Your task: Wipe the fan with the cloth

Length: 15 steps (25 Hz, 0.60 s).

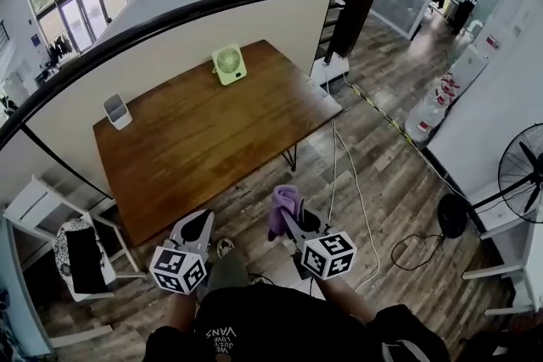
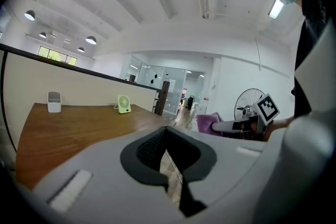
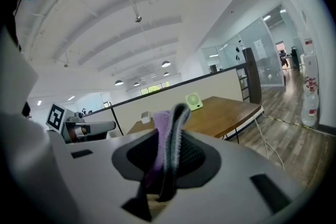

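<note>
While the right gripper point(image 1: 293, 225) is clamping its jaws on the purple cloth point(image 1: 284, 203) — the fabric is standing up between the pads — the left gripper point(image 1: 197, 226) is holding its jaws fully together with nothing between them. Both are hovering just off the near edge of the wooden table point(image 1: 212, 148), pointing toward 12 o'clock. The green fan point(image 1: 228, 64) is standing upright on the table's far side, at about 12 o'clock from the grippers and well apart from both. A white container point(image 1: 117, 111) is sitting at 10 o'clock on the same table.
</note>
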Motion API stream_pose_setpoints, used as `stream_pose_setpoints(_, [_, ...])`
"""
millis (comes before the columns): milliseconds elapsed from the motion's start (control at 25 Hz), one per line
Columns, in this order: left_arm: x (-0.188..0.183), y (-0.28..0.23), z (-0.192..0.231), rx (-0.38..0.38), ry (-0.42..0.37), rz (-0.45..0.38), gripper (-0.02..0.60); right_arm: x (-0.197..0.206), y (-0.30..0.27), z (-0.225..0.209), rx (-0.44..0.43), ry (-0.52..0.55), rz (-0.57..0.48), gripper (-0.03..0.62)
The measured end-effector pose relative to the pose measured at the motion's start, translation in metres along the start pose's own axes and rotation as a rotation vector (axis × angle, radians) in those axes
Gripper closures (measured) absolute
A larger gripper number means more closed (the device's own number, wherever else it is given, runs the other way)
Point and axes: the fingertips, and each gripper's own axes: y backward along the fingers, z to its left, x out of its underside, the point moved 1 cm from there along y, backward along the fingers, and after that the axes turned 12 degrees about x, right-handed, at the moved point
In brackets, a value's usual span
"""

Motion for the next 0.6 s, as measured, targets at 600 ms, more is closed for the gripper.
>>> stream_pose_setpoints(600, [-0.039,-0.101,0.131,0.047,0.059,-0.007,0.571,-0.06,-0.158,-0.024,0.03,0.046,0.029,0.5])
